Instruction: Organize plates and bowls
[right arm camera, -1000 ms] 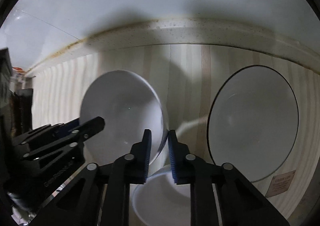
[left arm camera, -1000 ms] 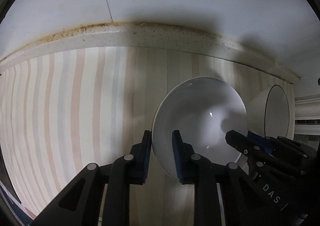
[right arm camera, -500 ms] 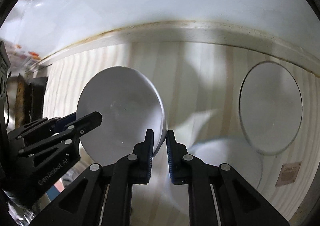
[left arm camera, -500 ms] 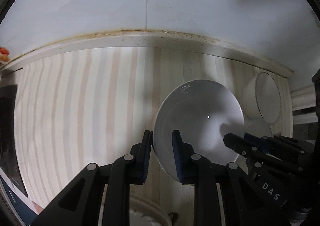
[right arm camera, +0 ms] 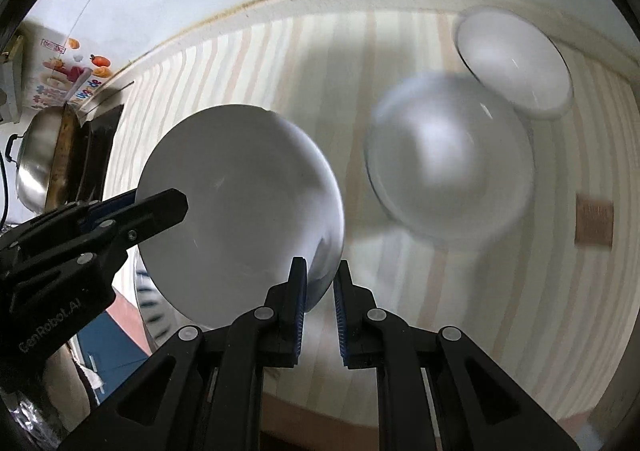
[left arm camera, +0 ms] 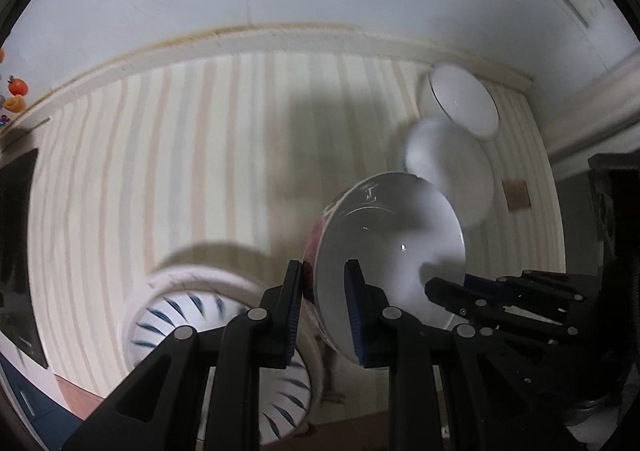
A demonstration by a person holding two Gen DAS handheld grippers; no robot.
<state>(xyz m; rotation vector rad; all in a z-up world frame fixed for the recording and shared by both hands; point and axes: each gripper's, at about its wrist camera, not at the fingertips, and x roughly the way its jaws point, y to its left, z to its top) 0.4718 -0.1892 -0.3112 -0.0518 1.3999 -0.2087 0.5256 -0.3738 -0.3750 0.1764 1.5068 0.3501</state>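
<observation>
Both grippers hold one white bowl (left arm camera: pixel 384 251) above the striped counter. My left gripper (left arm camera: pixel 323 305) is shut on its left rim; my right gripper (right arm camera: pixel 319 299) is shut on its right rim, and the bowl (right arm camera: pixel 240 207) fills the left of the right wrist view. A blue-patterned white bowl (left arm camera: pixel 192 315) stands on the counter below the left gripper. A white plate (right arm camera: pixel 448 167) lies to the right, and a white bowl (right arm camera: pixel 512 63) stands behind it near the wall. The same plate (left arm camera: pixel 452 167) and bowl (left arm camera: pixel 464 103) show in the left wrist view.
The striped counter (left arm camera: pixel 180 171) ends at a white wall. A steel pot (right arm camera: pixel 34 159) and dark stove (right arm camera: pixel 96 155) are at the far left. A brown label (right arm camera: pixel 594 225) lies at the right.
Both grippers have lifted the white bowl and pulled it back from the wall. The patterned bowl has come into view below, and the plate and far bowl look smaller.
</observation>
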